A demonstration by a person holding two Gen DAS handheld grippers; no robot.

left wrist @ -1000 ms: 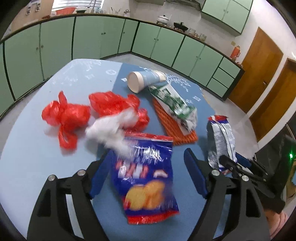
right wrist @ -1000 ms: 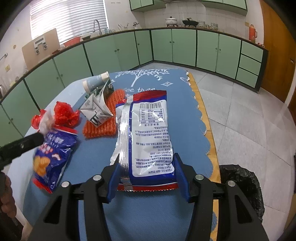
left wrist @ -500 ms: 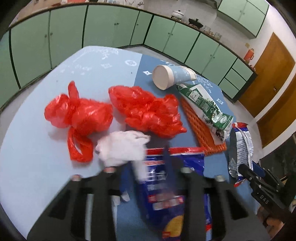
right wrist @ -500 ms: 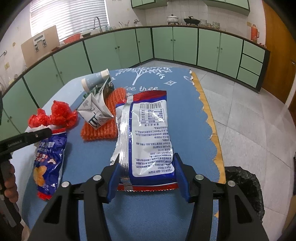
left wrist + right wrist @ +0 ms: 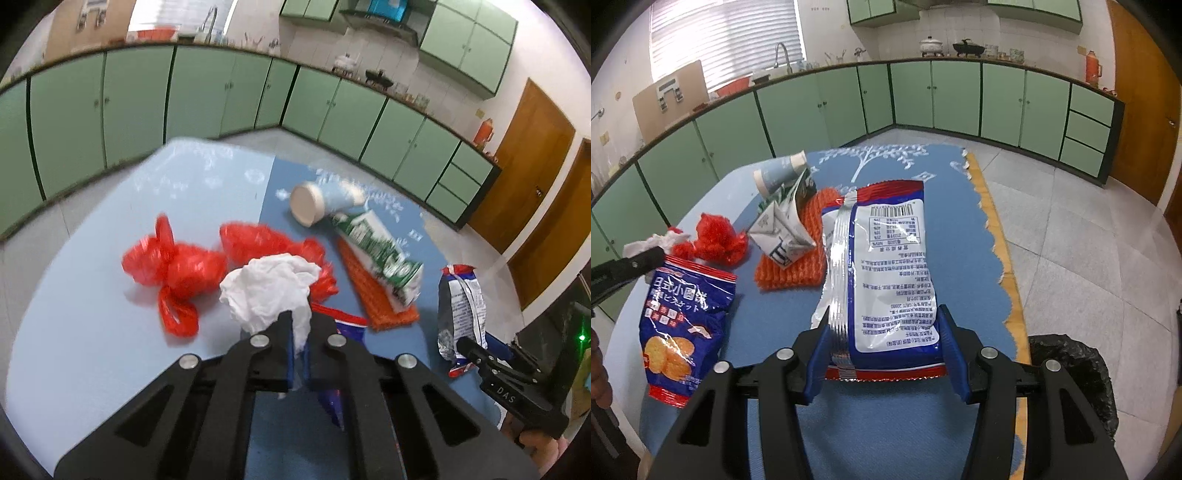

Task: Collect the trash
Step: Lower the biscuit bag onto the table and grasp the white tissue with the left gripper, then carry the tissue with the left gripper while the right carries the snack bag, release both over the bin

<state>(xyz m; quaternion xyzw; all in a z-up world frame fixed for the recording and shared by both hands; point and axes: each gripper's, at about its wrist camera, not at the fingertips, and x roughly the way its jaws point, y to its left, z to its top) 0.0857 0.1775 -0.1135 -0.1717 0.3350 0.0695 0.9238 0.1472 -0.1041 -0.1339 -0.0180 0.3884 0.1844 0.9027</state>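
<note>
Red bags (image 5: 229, 258) crowd the left tool's (image 5: 300, 332) tissue (image 5: 269, 288).

white tissue (image 5: 271, 286): crumpled, pinched in jaws, just above red bags (image 5: 173, 266) | biscuit packet (image 5: 677, 325): flat beside tissue | silver snack wrapper (image 5: 886, 273): lying between jaws, right of biscuit packet

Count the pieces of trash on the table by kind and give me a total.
Red plastic bags: 2
Snack bags: 2
Milk carton: 1
Paper cup: 1
Orange net sleeve: 1
White tissue: 1
Total: 8
</note>
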